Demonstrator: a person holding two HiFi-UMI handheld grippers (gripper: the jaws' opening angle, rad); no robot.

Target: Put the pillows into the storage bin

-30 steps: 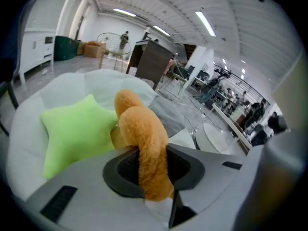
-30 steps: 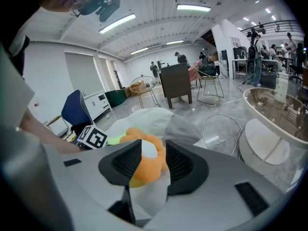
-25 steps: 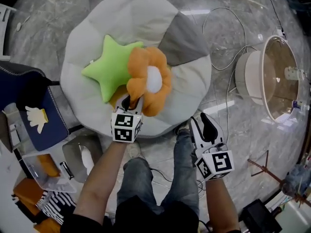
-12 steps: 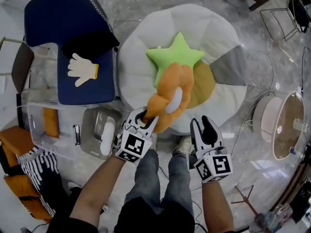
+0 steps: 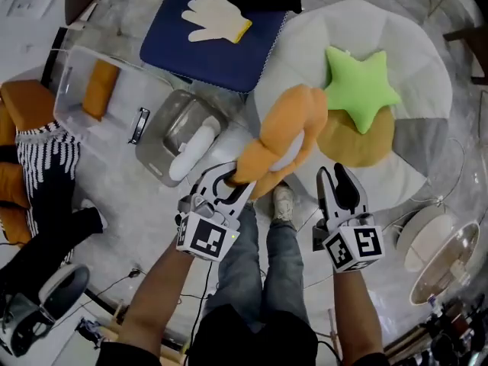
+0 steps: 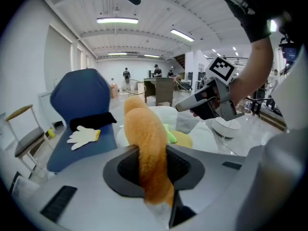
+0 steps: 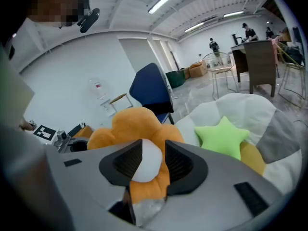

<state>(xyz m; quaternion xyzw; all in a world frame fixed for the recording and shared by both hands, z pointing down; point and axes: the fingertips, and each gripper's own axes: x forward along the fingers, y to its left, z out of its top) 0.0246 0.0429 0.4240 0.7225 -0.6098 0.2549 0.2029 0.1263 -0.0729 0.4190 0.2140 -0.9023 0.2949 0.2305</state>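
My left gripper (image 5: 223,187) is shut on a lower petal of the orange flower pillow (image 5: 284,137), which hangs in the air between the beanbag and the bins; its plush fills the gap between the jaws (image 6: 147,143). To its right my right gripper (image 5: 339,191) stands open and holds nothing; the flower's white centre (image 7: 144,160) only shows beyond its jaws. A green star pillow (image 5: 360,90) lies on a mustard cushion (image 5: 357,139) on the white beanbag (image 5: 396,36). The clear storage bin (image 5: 72,78) sits at upper left with an orange thing inside.
A smaller greyish clear container (image 5: 177,137) holding a white object lies between bin and beanbag. A blue chair (image 5: 221,52) carries a white glove (image 5: 217,10). A fan (image 5: 442,250) and cables lie at the right. An orange bag and striped cloth (image 5: 30,158) are at the left.
Both grippers have swung left, away from the beanbag. The flower pillow has come off the beanbag in the left gripper. The storage bin and blue chair now fill the upper left.
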